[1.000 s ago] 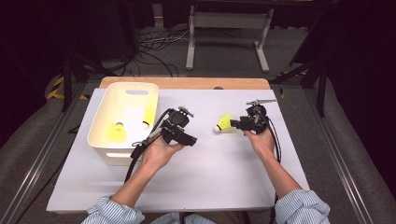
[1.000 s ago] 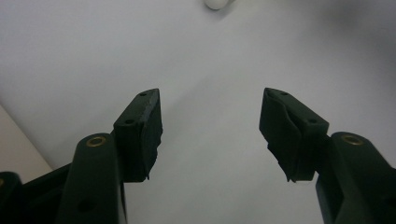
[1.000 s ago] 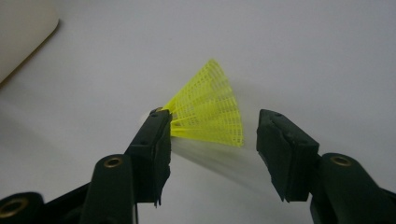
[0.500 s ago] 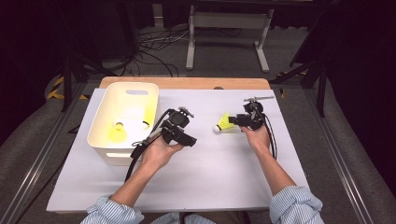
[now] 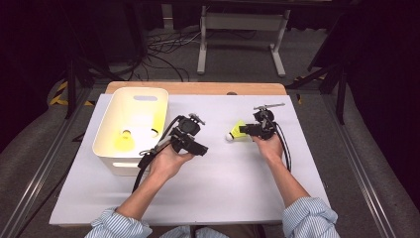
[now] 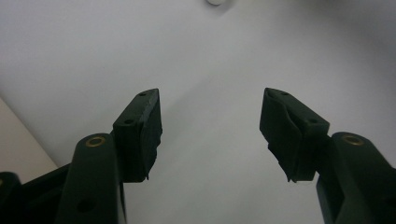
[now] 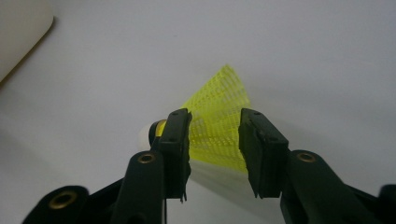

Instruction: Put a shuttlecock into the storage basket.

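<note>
Change since earlier: right tool (image 5: 246, 130) with its shuttlecock (image 5: 236, 131) shifted slightly farther up the desk (image 5: 237, 188); left tool (image 5: 198, 147) and bin stayed put.
Right tool: jaws narrowed onto the yellow mesh skirt of the shuttlecock (image 7: 217, 122), gripped from both sides; hand behind it, near the desk's far right part.
Shuttlecock: held just above the white surface, white cork tip pointing toward the left tool, skirt flaring away from it.
Left tool: jaws spread wide in the left gripper view (image 6: 211, 134), nothing between them, only bare desk beneath; held near the desk's middle, just right of the bin.
Bin: white plastic bin (image 5: 110, 144) at the desk's left, another yellow shuttlecock (image 5: 124, 141) lying inside.
Gap between tools: apart, with clear white surface between.
</note>
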A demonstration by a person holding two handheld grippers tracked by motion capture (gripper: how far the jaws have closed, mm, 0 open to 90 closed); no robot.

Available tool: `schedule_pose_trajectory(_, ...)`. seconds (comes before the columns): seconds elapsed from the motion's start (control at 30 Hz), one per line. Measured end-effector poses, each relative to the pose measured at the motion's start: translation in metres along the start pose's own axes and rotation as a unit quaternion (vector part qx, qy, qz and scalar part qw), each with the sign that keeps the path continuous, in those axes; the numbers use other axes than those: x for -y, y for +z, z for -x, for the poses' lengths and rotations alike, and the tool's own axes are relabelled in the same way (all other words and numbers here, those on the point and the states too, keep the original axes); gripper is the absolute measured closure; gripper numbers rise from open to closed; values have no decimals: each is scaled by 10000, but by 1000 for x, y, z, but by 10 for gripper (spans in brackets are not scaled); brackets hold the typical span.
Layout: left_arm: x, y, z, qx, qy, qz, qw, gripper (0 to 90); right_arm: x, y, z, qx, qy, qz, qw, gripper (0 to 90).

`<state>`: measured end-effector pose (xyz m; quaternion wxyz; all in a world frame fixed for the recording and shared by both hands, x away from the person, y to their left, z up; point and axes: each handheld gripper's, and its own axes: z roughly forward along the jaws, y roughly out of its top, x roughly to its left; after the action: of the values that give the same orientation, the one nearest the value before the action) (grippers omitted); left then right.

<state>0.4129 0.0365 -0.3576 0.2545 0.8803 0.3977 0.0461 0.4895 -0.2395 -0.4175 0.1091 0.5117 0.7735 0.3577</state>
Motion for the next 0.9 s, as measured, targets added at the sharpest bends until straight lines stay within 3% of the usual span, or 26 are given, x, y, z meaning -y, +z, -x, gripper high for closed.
schedule_pose_trajectory(0.23,0,1,2,-145,78,-65,9998,394,2,-2,1,-68,-65,-134,9999,751)
schedule_pose_trajectory(0.5,0,2,3,-139,118,-74,9998,396,5,-3,3,-375,-60,-261,9989,876)
schedule_pose_trajectory(0.77,0,0,3,-142,161,-44,9998,394,7,-7,0,-587,-161,-260,9978,900)
schedule_pose_trajectory(0.9,0,-1,4,-157,203,-11,9997,392,7,-12,-6,-650,-320,-273,9970,900)
